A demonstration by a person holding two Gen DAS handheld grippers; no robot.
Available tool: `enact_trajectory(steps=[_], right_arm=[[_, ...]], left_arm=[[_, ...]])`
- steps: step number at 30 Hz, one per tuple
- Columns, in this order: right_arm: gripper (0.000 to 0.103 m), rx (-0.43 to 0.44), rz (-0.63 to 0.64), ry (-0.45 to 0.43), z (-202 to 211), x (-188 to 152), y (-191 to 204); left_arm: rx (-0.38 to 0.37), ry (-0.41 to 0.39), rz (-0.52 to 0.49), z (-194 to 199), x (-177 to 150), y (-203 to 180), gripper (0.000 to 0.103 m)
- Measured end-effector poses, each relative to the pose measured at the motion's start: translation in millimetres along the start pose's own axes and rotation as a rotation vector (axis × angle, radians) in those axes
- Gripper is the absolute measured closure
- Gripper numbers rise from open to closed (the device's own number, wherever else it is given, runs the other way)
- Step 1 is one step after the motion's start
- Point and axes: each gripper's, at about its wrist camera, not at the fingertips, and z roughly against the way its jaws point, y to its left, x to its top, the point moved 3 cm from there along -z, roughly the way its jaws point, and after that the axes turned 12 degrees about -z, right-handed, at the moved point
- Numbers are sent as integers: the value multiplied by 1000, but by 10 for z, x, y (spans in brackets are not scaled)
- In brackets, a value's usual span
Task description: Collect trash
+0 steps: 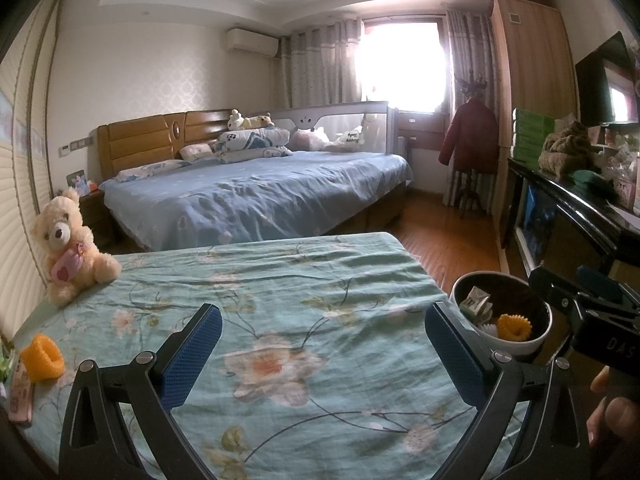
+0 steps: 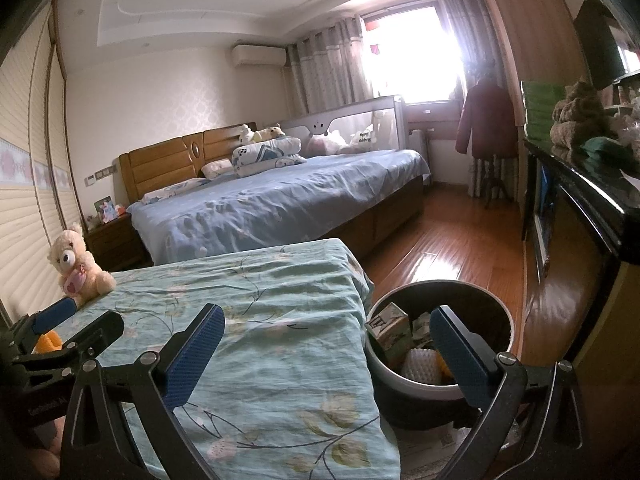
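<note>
Fingers of the left gripper stand wide apart and grasp nothing, above the floral bed sheet. Far to their left lies the orange foam net, near the bed's left edge beside a pink phone case; it seems the next piece of trash, and the left gripper is nearer. Rightward, the right gripper, equally spread and empty, hovers by the trash bin already containing a carton.
</note>
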Motion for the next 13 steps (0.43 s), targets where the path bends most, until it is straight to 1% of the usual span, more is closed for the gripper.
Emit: enact_trajectory(steps=[13], right_arm=[[0,-5,-9,28,-20,-114,93]], left_arm=[[-14,23,3,-71,-3,119,1]])
